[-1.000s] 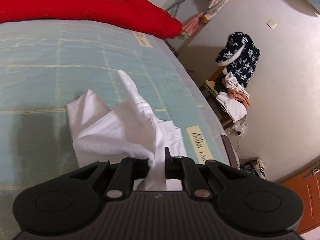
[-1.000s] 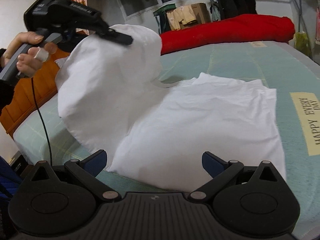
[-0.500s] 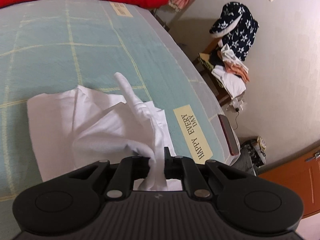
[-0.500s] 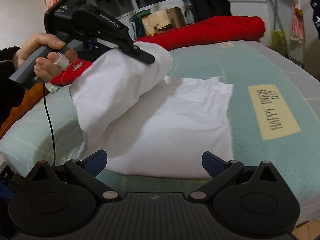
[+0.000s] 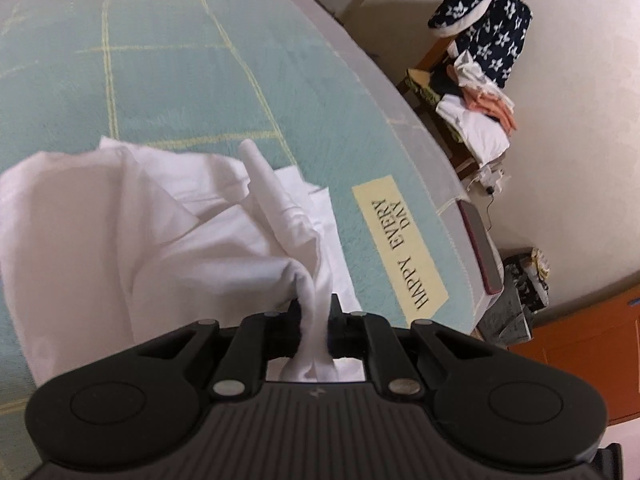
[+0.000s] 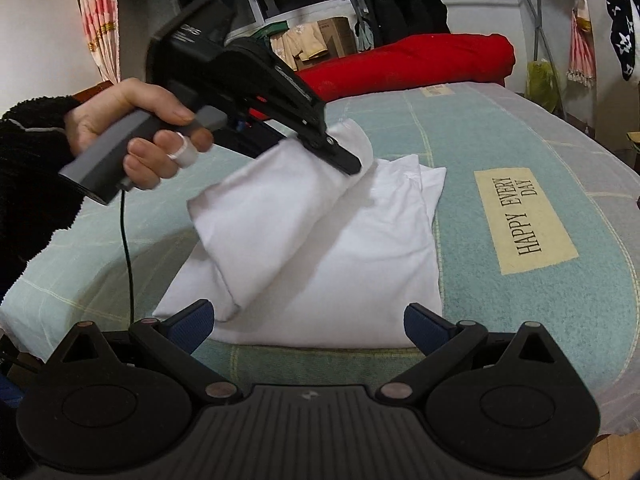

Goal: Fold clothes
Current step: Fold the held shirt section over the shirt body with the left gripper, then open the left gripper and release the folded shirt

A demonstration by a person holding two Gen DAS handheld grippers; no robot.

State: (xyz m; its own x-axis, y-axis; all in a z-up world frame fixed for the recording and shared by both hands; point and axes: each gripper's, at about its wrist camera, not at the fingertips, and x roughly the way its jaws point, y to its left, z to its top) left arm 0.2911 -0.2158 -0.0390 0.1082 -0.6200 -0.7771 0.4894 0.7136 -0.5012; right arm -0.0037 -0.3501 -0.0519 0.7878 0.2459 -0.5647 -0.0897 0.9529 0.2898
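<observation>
Pale green checked bedspread (image 6: 500, 128) fills the frame, and the white cotton garment (image 6: 340, 264) lies at its centre. Left gripper (image 5: 316, 320), jaws just starting to part, still pinches a fold of that cloth, lifted up. Right gripper (image 6: 308, 320) gapes wide at the bottom edge, holding nothing.

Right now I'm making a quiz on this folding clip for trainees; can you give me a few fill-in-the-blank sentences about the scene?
1. The left gripper, its jaws opening, has a fold of the ____ T-shirt between them.
2. The right gripper is open and holds ____.
3. The label on the bedcover reads HAPPY EVERY ____.
4. The rolled blanket at the far end of the bed is ____.

Missing words: white; nothing; DAY; red
</observation>
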